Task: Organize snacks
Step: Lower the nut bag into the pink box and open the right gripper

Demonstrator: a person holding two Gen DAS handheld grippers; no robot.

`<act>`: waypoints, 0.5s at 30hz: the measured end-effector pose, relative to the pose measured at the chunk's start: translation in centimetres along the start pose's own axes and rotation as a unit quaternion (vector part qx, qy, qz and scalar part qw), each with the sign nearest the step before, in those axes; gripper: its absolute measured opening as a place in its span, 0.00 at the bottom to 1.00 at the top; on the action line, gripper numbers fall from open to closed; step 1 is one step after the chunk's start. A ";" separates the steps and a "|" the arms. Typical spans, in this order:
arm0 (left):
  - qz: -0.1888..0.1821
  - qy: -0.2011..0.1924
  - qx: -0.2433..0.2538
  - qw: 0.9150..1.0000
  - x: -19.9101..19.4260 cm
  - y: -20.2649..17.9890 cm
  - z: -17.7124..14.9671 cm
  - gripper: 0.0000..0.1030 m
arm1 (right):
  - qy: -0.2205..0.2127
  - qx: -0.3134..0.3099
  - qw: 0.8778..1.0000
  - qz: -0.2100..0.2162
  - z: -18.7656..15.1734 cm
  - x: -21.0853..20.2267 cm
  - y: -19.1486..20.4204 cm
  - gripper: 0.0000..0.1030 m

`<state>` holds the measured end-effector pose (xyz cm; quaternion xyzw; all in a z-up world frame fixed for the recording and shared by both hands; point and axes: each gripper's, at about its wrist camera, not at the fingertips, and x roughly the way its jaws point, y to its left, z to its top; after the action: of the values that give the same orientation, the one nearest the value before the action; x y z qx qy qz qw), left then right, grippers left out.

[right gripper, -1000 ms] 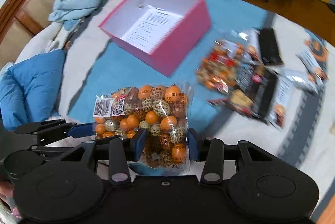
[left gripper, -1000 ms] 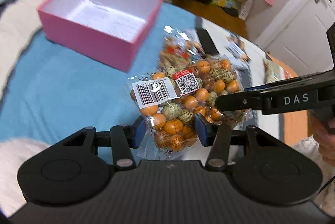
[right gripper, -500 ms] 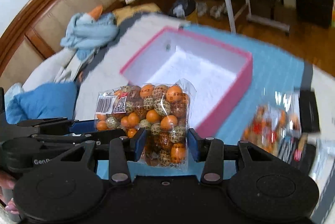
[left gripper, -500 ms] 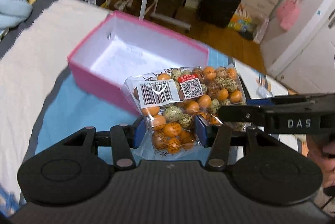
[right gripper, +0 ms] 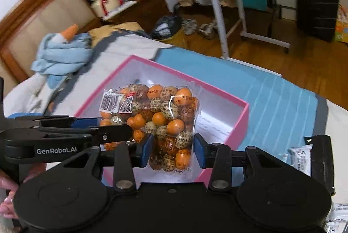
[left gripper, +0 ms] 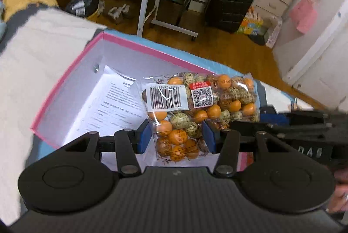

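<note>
Left wrist view shows our left gripper (left gripper: 177, 138) clenched on the lower end of the candy bag (left gripper: 195, 106), while our right gripper (right gripper: 171, 150) grips the same bag (right gripper: 156, 115) from the 3 o'clock side, its jaws closing a little tighter on the wrapper. A second ago the bag hung over the blue sheet, with the pink box (left gripper: 65, 85) far off at 11 o'clock; now the bag hangs directly above the box's open cavity, over the printed sheet (left gripper: 108, 106) lying on its floor. We judge the carry is nearly done: what remains is lowering and letting go. More snack packets (right gripper: 301, 156) wait at 4 o'clock on the bed (right gripper: 282, 98).
</note>
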<state>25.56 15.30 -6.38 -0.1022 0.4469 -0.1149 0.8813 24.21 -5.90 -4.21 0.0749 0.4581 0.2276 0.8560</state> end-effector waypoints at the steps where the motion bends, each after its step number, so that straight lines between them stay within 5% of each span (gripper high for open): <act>1: -0.002 0.000 -0.007 1.000 0.6 0.2 0.0 0.49 | -0.003 -0.006 1.000 -0.013 0.0 0.3 0.2 0.45; 7: 0.013 0.011 0.012 1.000 1.8 1.1 -0.6 0.50 | 0.021 -0.007 1.000 -0.018 -0.2 2.4 0.6 0.45; 15: 0.024 0.047 0.042 0.998 4.6 1.3 0.9 0.50 | 0.045 -0.083 0.992 -0.085 -0.6 5.1 2.4 0.45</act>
<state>29.12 15.24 -9.75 -0.0488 0.4845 -0.1176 0.8655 25.42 -1.51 -7.57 -0.0454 0.4802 0.1945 0.8541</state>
